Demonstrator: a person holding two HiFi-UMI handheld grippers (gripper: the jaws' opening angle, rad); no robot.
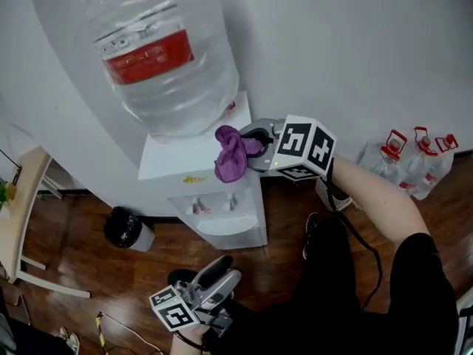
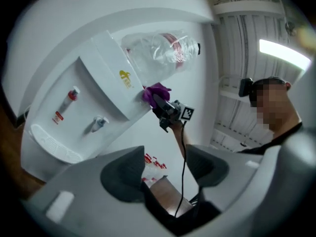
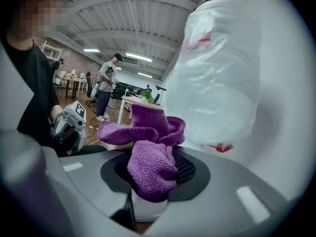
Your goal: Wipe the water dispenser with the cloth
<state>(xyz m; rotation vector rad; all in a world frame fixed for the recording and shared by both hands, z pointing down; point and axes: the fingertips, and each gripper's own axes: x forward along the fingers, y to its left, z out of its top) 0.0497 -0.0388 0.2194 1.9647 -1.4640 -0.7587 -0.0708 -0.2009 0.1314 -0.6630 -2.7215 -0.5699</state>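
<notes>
- My right gripper [image 1: 251, 150] clamps the bunched purple cloth [image 1: 233, 154] at the water dispenser [image 1: 222, 220] top edge.
- The cloth droops downward from the jaws.
- My left gripper [image 1: 222, 272]: jaws wide apart, empty.

A plain white wall [image 1: 355, 50] fills the upper half of the head view and meets a dark wooden floor [image 1: 81, 268] below. At the left edge stands a light wooden table [image 1: 26, 191] on white legs, and a black bin [image 1: 120, 226] sits on the floor near the wall. At the right, a row of small red-topped bottles [image 1: 414, 157] stands against the wall. In the upper left of the right gripper view, a white beamed ceiling [image 3: 133, 14] carries strip lights [image 3: 139, 58] over distant desks [image 3: 74, 83], where a person [image 3: 106, 85] stands
</notes>
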